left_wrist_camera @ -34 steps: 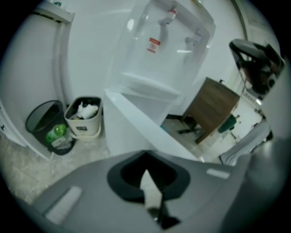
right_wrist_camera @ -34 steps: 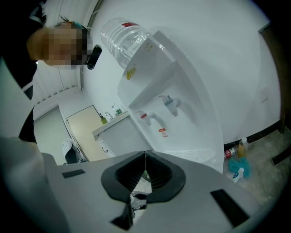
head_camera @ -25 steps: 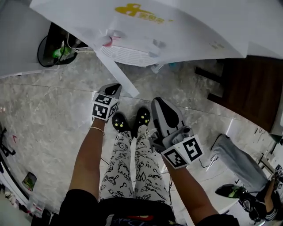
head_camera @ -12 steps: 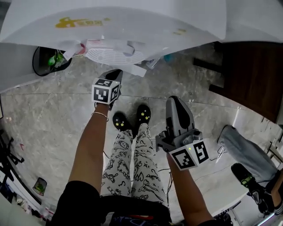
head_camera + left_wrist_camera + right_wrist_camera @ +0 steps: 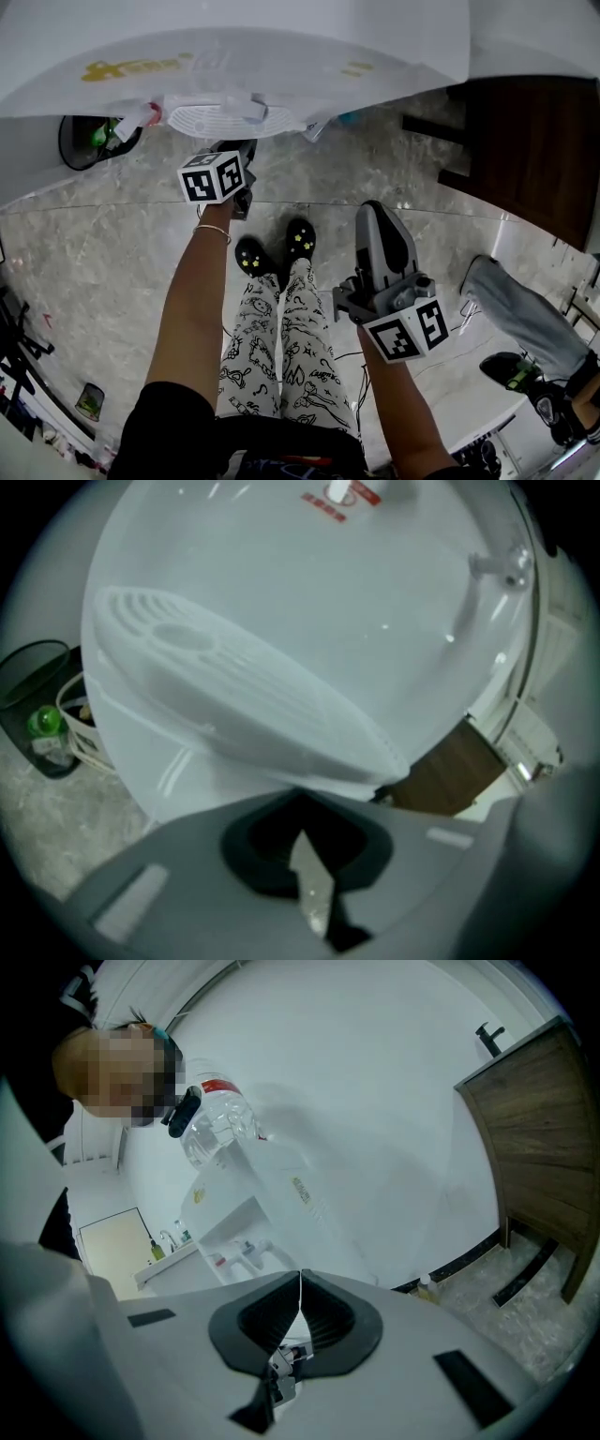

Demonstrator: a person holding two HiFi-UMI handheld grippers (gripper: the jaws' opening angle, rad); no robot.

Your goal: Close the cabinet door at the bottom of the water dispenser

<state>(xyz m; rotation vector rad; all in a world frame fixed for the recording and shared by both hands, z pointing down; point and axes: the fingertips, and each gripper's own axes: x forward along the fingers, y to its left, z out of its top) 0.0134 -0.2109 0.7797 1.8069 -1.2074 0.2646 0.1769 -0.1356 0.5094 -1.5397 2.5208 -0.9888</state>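
Observation:
The white water dispenser (image 5: 244, 52) fills the top of the head view, its ribbed drip tray (image 5: 225, 117) jutting out. My left gripper (image 5: 236, 148) reaches under that tray, jaws shut and empty. In the left gripper view the tray (image 5: 216, 682) hangs above, and the white lower cabinet door (image 5: 178, 771) stands right in front of the left gripper (image 5: 298, 806); contact cannot be told. The door's edge no longer sticks out in the head view. My right gripper (image 5: 377, 211) is held back by my right leg, shut and empty, and from the right gripper (image 5: 300, 1274) the dispenser (image 5: 281, 1194) shows farther off.
A black waste bin (image 5: 89, 141) stands left of the dispenser. A dark wooden cabinet (image 5: 525, 150) is at the right. My shoes (image 5: 277, 251) are on the marble floor just below the dispenser. Another person's leg (image 5: 525, 319) is at the right.
The door's white edge, sticking out toward me a second ago, has swung in under the dispenser. My left gripper followed it forward. The right gripper hardly moved.

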